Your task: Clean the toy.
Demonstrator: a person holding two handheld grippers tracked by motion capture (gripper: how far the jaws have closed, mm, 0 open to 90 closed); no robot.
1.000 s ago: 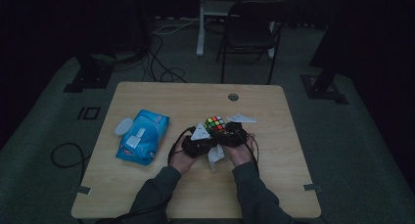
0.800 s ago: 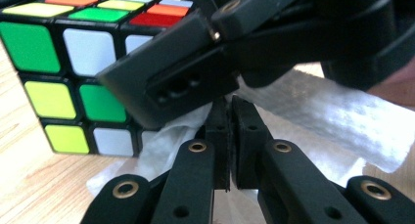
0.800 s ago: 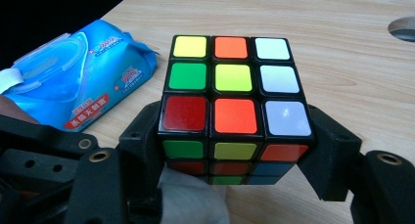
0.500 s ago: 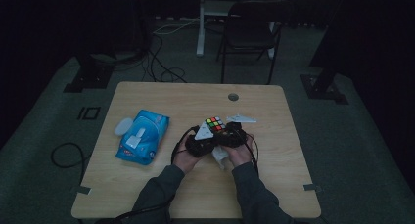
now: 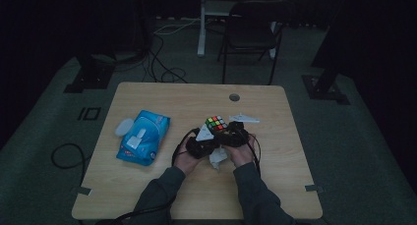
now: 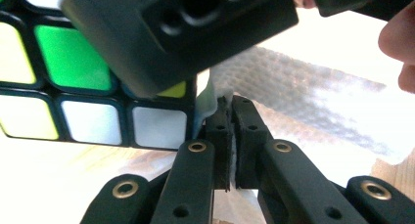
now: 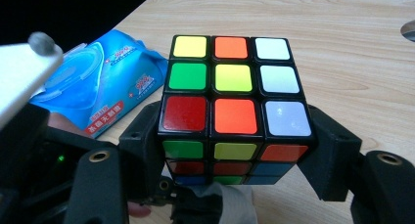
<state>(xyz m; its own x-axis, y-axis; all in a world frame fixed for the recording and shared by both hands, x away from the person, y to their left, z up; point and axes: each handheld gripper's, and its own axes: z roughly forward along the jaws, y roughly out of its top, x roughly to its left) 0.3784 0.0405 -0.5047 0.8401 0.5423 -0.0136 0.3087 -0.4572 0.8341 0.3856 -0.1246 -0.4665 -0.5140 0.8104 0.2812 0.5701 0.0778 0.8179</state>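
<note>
The right gripper [image 7: 235, 185] is clamping the puzzle cube [image 7: 234, 101] between its two black jaws, one on each side of the cube, which it is holding above the wooden table [image 5: 162, 95], towards the middle of it. The left gripper [image 6: 230, 131] is pinching a white wet wipe [image 6: 303, 97] with its jaws squeezed almost together, right beside the cube's lower corner, apparently wiping it.

Risk, as I judge it: the wipe is sitting only in the very tips, so a hard rub against the cube could be pulling it free; a sideways push might also be twisting a cube layer or shifting the cube within the right jaws.

The blue wipes pack [image 5: 142, 136] is lying on the table left of the cube. The high view is dim, so the wipe under the hands is hard to make out, and the cube's underside is hidden
</note>
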